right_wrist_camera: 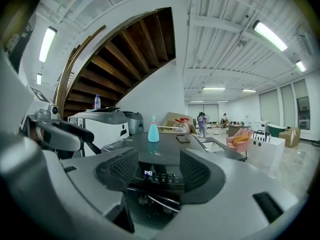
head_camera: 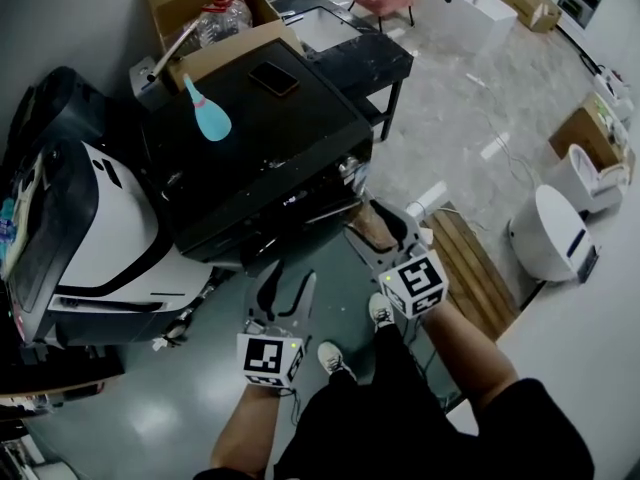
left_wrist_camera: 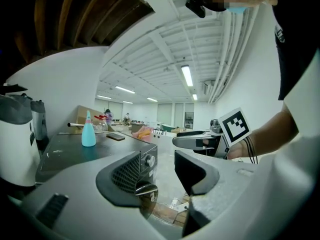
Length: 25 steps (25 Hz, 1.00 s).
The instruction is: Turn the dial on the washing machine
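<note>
Dial (left_wrist_camera: 149, 160) ahead of parted left tongs (left_wrist_camera: 162, 171), untouched; right tongs (right_wrist_camera: 157, 169) parted

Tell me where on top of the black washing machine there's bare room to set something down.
The washing machine's top is bare across its middle and front, from the blue spray bottle to the right edge. The back is crowded: the phone lies there, the cardboard box right behind.

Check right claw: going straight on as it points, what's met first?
Probably the washing machine's control panel, near its lit display; nothing shows between the open right claw and it. Depth is unclear.
</note>
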Available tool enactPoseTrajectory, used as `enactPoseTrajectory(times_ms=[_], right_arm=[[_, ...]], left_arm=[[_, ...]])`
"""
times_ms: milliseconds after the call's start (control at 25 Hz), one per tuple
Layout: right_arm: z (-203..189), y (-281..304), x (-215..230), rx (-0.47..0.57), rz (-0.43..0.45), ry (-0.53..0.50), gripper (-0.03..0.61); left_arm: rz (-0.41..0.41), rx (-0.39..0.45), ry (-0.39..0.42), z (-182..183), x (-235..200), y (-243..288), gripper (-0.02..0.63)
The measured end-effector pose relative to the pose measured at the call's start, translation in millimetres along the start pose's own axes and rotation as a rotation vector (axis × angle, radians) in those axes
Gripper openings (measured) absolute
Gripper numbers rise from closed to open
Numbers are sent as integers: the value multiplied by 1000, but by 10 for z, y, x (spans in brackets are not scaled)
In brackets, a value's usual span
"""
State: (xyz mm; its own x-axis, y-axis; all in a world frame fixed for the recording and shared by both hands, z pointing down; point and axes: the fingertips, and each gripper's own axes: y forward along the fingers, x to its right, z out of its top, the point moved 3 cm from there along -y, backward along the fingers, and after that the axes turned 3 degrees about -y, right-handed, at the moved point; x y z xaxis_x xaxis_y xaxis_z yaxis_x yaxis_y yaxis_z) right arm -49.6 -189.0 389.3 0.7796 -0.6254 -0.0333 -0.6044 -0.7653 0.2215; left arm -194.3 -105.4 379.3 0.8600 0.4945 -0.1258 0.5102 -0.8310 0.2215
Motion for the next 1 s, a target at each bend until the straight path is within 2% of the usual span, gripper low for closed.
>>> enactPoseTrajectory(times_ms=[200, 400, 680, 1000], right_arm=[[-188, 193, 305, -14, 25, -5, 258], [-441, 433, 591, -43, 35, -13, 256], [-822, 772, 910, -71, 58, -10, 256], [-1215, 1185, 1164, -79, 87, -53, 261]], left_arm=[[22, -19, -6, -67, 57, 330, 195], [42, -100, -20, -206, 90, 636, 195], [58, -134, -18, -403, 148, 1025, 195], [89, -157, -27, -650, 124, 1322, 195]])
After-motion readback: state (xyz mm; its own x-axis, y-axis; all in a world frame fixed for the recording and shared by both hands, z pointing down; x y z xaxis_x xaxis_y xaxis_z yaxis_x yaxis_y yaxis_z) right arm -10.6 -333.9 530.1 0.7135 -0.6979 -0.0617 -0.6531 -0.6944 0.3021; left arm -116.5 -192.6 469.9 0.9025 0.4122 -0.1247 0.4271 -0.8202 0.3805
